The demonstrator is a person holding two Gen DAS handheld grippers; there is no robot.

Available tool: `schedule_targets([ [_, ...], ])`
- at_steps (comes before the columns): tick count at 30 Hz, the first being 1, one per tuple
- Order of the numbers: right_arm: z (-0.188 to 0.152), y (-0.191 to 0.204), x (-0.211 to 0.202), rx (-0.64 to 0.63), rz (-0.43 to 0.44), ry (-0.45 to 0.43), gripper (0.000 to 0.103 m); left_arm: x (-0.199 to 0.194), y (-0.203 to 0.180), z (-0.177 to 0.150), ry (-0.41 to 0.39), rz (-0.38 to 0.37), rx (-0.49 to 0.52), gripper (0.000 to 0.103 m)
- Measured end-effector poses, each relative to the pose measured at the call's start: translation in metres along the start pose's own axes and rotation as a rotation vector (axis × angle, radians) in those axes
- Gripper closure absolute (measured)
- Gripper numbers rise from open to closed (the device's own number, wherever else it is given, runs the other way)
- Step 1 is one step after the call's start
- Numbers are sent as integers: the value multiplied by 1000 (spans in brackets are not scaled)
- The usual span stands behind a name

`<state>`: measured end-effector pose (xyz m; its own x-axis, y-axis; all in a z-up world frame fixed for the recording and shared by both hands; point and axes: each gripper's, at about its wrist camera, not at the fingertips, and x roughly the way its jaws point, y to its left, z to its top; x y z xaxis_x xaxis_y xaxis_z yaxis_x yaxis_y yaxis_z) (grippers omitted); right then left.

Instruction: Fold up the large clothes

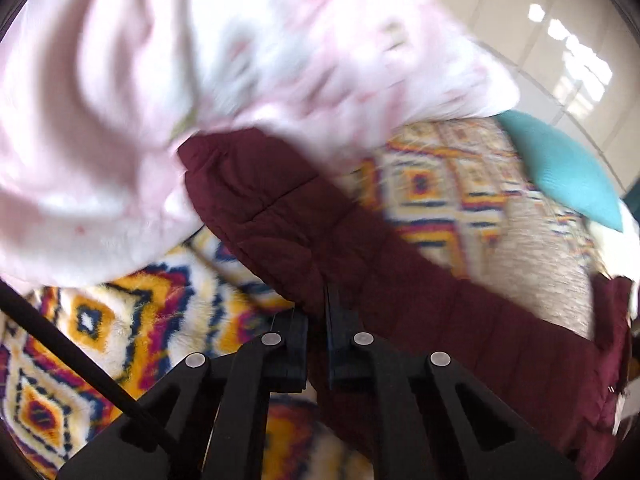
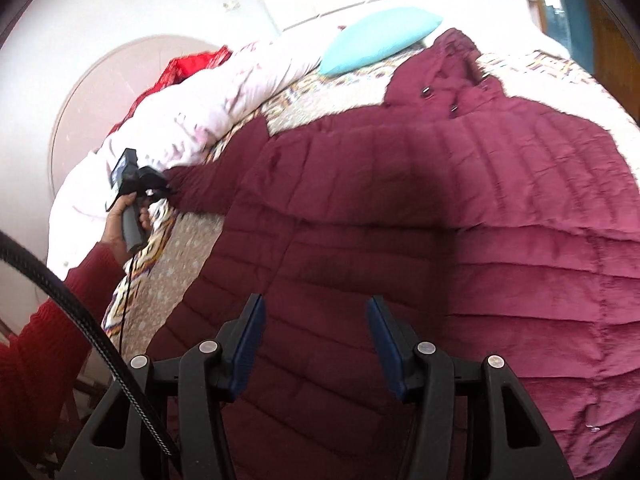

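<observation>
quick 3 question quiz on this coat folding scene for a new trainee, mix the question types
1. True or false: the right gripper is clamped on the maroon coat.
2. What is the left gripper holding? A) the teal pillow B) the coat's sleeve C) the pink blanket
3. Fill in: the teal pillow lies just beyond the coat's ____.

Key
1. False. Its jaws stand wide apart above the coat, gripping nothing.
2. B. The sleeve runs into its nearly closed jaws, beside the pink blanket.
3. Hood.

Teal pillow [image 2: 380, 38], pink duvet [image 2: 192, 120], patterned blanket [image 1: 120, 320]
</observation>
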<state>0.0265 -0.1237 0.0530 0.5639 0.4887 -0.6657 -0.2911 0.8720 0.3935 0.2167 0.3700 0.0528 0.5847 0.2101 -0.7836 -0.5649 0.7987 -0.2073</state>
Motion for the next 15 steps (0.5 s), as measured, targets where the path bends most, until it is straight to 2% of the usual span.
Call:
schedule_targets([
  [2,2,-5,-10,7,-9,-26,46,-25,-23,-1,-33,-37,45,98],
  [4,2,-10,-23,6,-25,-52,46,-60,-56,-8,-82,-104,111,98],
  [5,2,-11,-28,5,-34,-65,46,-84,-81,-15,-99,-171,156,98],
  [8,0,-21,-48,21,-48,-105,46,-127,-139,-38,-125,-309,261,98],
  [11,-3,-36,-66,57,-62,-140,46,-161,-215,-89,-94,-492,405,98],
  [13,-7,-49,-78,90,-79,-162,46,-175,-253,-128,-68,-576,523,95],
  [15,-11,-62,-87,123,-91,-170,46,-176,-285,-168,-22,-610,625,89],
])
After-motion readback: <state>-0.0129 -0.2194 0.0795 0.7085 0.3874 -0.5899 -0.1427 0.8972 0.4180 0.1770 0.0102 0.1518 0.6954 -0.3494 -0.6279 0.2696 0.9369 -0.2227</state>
